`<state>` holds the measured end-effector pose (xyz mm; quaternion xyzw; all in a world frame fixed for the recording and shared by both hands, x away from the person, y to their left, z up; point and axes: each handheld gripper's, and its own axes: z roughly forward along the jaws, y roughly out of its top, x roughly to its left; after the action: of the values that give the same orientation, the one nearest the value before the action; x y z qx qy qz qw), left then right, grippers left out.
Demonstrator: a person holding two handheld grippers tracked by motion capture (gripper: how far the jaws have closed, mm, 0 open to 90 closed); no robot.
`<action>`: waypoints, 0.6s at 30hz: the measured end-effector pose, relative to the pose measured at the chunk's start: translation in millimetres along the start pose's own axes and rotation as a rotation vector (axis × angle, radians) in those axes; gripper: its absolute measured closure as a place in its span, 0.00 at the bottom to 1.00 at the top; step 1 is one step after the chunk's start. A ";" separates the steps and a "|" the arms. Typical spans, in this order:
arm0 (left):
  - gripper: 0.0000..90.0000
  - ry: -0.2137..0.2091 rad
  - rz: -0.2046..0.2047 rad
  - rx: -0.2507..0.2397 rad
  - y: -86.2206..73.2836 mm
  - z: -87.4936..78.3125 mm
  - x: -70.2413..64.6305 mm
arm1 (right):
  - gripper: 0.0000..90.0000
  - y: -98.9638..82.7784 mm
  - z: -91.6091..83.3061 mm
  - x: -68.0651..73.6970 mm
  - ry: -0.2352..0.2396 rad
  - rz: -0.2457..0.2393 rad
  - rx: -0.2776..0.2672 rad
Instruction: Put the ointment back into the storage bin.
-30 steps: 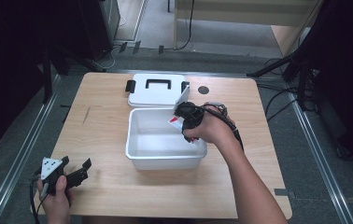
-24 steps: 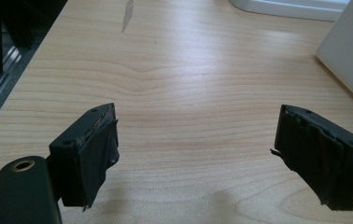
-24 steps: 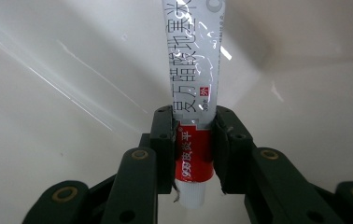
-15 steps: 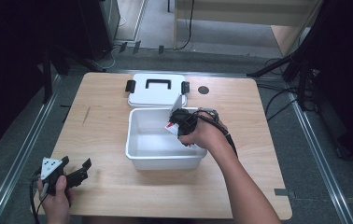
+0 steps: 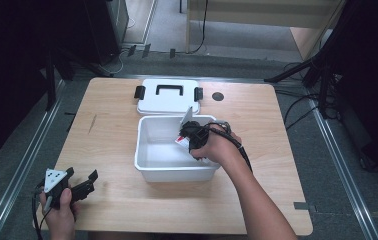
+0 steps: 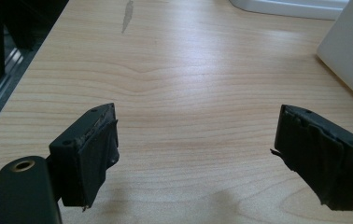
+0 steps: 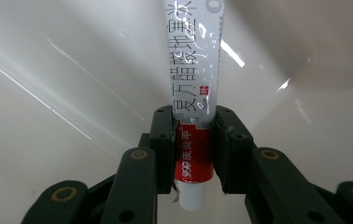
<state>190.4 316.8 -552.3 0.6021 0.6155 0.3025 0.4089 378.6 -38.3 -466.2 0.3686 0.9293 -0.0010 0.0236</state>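
Note:
A white plastic bin point(image 5: 149, 165) stands open at the table's middle. My right gripper point(image 5: 187, 140) reaches down into it from the right, shut on a white and red ointment tube point(image 7: 194, 79); its pads clamp the tube just above the white cap, and the tube points away at the bin's white inner wall point(image 7: 72, 70). In the high view the tube point(image 5: 180, 140) shows as a small red and white patch at the jaws. Near the table's front left corner my left gripper point(image 5: 84, 184) is held low over the wood, open with nothing between its fingers point(image 6: 88, 156).
The bin's white lid point(image 5: 169, 96) with a black handle and black latches lies flat just behind the bin. A round dark grommet point(image 5: 218, 96) sits in the wooden tabletop point(image 5: 277, 150) to the lid's right. A corner of the bin point(image 6: 352, 56) shows in the left gripper view.
My right gripper has sunk with the tube from above the bin's right rim down into the bin and a little leftward. The left hand has stayed put.

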 end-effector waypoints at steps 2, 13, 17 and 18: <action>0.16 0.002 0.007 0.002 0.1 -0.1 -0.5 | 0.80 0.9 2.2 1.6 -0.022 0.000 0.011; 0.16 0.000 -0.001 0.001 0.0 0.0 0.1 | 0.80 1.2 2.6 1.0 -0.010 -0.002 0.011; 0.16 0.001 0.000 0.001 0.1 0.0 0.0 | 0.80 1.5 3.0 1.1 -0.007 -0.003 0.013; 0.16 0.001 0.001 0.001 0.1 0.1 0.0 | 0.80 1.5 2.9 1.1 -0.008 -0.003 0.015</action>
<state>190.5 316.8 -552.2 0.6024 0.6155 0.3026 0.4082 378.9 -36.5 -469.1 0.3672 0.9298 -0.0093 0.0246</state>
